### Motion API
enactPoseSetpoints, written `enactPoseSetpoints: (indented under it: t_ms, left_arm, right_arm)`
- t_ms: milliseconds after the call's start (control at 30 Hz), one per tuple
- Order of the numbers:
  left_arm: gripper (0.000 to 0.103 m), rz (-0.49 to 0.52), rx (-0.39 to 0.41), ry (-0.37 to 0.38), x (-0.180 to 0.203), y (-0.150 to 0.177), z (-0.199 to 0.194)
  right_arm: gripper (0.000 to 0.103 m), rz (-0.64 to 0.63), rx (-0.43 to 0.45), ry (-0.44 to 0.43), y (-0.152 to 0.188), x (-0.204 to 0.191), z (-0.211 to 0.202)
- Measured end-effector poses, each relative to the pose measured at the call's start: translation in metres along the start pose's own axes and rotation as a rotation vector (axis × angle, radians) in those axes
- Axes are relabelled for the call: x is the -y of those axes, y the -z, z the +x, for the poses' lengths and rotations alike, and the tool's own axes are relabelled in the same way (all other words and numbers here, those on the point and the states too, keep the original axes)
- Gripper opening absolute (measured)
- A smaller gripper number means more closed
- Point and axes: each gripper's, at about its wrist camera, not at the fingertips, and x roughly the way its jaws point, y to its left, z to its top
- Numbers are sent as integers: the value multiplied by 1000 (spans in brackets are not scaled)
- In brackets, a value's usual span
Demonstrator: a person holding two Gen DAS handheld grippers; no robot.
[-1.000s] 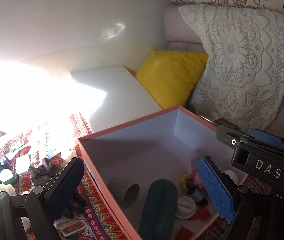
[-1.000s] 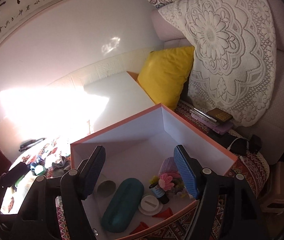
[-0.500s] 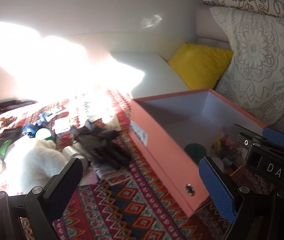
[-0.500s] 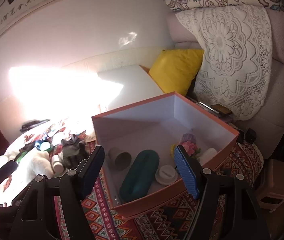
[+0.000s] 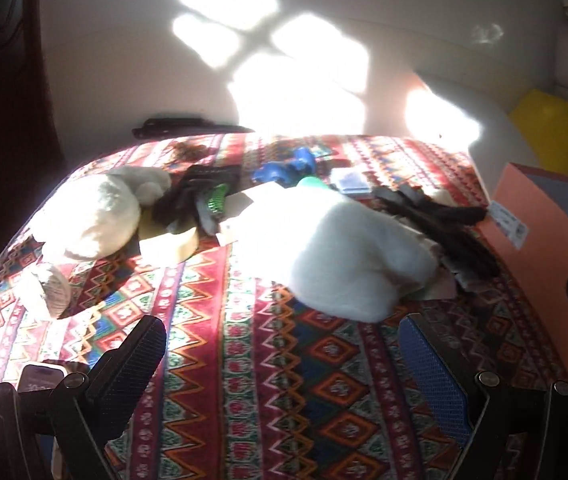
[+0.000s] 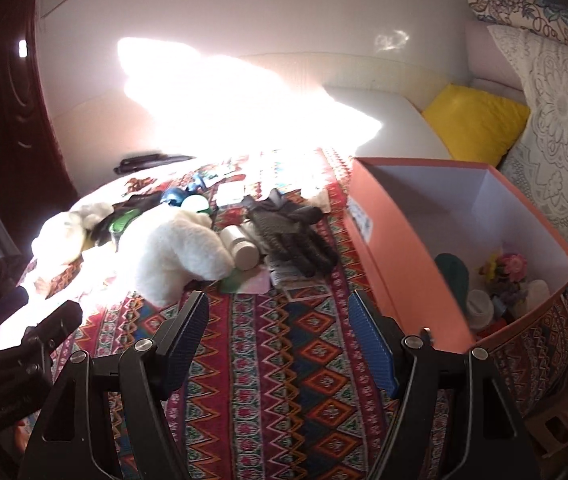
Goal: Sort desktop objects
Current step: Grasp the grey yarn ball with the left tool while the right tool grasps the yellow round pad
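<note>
Ahead of the wide-open, empty right hand-held gripper (image 6: 277,340), a fluffy white plush (image 6: 181,250) and knitted black gloves (image 6: 294,234) lie on the patterned woven tabletop (image 6: 284,380); right, an orange cardboard box (image 6: 400,284). Left hand-held gripper (image 5: 284,364) also gapes empty.

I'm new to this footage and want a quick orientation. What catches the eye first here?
First the hard patch of sunlight on the wall, washing out the far tabletop. Next the white plush toy in the middle of the patterned cloth, a black glove just right of it. At the right edge stands the open orange box, with things already inside.
</note>
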Motion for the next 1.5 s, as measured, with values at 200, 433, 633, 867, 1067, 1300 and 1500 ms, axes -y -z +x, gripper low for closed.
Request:
enactPoseSetpoints:
  t_ms: [200, 433, 633, 867, 1067, 1300, 1500]
  left_arm:
    - [97, -187, -111, -202, -130, -8, 59]
    - [96, -302, -214, -201, -197, -10, 113]
    - [96, -277, -259, -185, -204, -11, 149]
    - [66, -393, -315, -105, -238, -2, 168]
    - [71, -322, -332, -125, -230, -4, 174]
    - [82, -309, -344, -165, -224, -5, 185]
    - [65, -333, -322, -112, -226, -7, 176]
  right_arm:
    - [75, -19, -56, -53, -10, -22, 36]
    - [76, -40, -116, -102, -25, -43, 78]
    - [78, -149, -171, -349, -39, -118, 114]
    - [79, -389, -225, -443, -21, -247, 194]
    - [85, -469, -278, -372, -4, -306, 276]
    - [99, -452, -244, -353, -29, -328, 318]
    - [80, -258, -343, -449, -67, -310, 343]
